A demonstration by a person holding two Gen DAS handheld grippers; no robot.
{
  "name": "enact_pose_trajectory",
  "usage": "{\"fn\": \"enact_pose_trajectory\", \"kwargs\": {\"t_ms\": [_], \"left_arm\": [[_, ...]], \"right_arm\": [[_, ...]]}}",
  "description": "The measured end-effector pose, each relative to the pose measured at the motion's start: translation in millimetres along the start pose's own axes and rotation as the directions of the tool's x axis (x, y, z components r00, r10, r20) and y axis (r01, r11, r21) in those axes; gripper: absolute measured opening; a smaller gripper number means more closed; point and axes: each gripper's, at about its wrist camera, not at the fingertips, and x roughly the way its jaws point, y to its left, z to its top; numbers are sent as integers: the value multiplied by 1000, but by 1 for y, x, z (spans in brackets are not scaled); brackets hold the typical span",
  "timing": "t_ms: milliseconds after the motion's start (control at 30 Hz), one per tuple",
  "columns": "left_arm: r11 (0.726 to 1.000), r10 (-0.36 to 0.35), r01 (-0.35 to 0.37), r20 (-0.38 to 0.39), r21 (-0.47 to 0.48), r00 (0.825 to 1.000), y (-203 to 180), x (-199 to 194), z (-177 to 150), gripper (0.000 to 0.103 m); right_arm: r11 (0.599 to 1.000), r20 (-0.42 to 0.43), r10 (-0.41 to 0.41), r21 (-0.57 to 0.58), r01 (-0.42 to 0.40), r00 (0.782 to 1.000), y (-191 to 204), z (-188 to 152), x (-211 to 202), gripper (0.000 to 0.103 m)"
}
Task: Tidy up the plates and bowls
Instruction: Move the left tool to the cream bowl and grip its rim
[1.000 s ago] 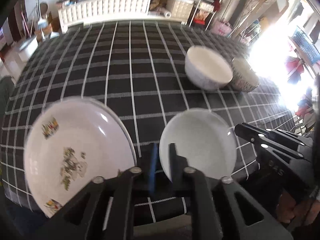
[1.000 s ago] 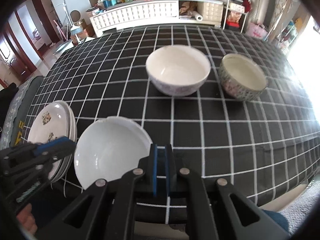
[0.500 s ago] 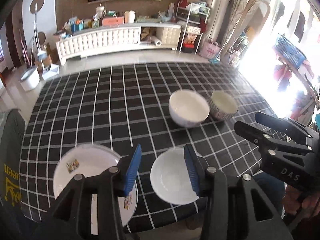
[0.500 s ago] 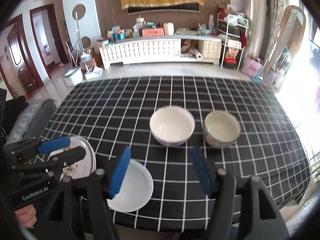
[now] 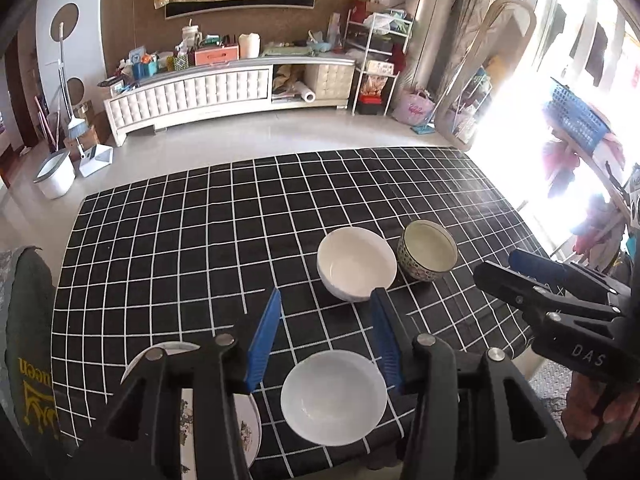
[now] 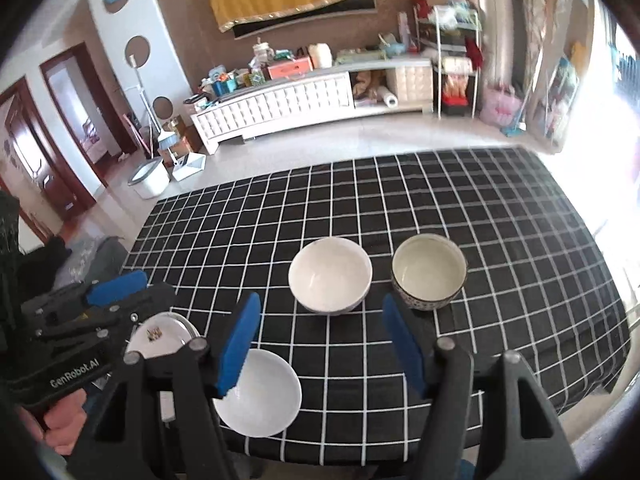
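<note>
- Left wrist view: the left tongs (image 5: pixel 326 334) are held apart above the near edge of the bench (image 5: pixel 168 264), nothing gripped between the blue pads (image 5: pixel 264 336).
- A shallow white dish (image 5: pixel 334 396) is seen lying on the checked cloth directly below the gap, just nearer than the fingertips.
- A flower-printed plate (image 5: pixel 246 420) is partly hidden beneath the left finger, just beside the dish.
- Farther out, a white bowl (image 5: pixel 356 264) and a patterned bowl (image 5: pixel 427 250) are set close together, whether touching cannot be told.
- The right tongs (image 5: pixel 516 268) are glimpsed at the right edge, well clear of the bowls.
- Right wrist view: the right tongs (image 6: pixel 322 344) are spread wide and empty.
- The white bowl (image 6: pixel 330 274) and patterned bowl (image 6: pixel 429 271) are seen beyond the fingertips; the shallow white dish (image 6: pixel 260 394) lies below the left pad.
- The left tongs (image 6: pixel 120 286) are seen over the plate (image 6: pixel 160 338).
</note>
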Motion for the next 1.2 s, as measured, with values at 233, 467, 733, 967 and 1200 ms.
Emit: {"fn": "enact_pose_trajectory", "kwargs": {"t_ms": [233, 467, 733, 967, 1200], "left_arm": [[998, -35, 29, -102, -58, 994, 3, 41, 26, 44], [994, -71, 51, -212, -99, 975, 10, 93, 37, 44], [991, -98, 65, -302, -119, 948, 18, 134, 40, 41], [983, -141, 86, -360, -165, 922, 29, 166, 48, 35], [974, -185, 114, -396, -195, 899, 32, 189, 45, 32]], "right_arm": [[999, -115, 3, 37, 2, 993, -18, 22, 34, 69], [978, -250, 131, 192, -84, 959, -43, 39, 82, 69], [977, -325, 153, 193, -93, 933, -39, 47, 123, 55], [982, -379, 125, 179, -60, 917, -46, 48, 151, 47], [981, -405, 113, 193, -36, 907, -57, 45, 169, 43]]}}
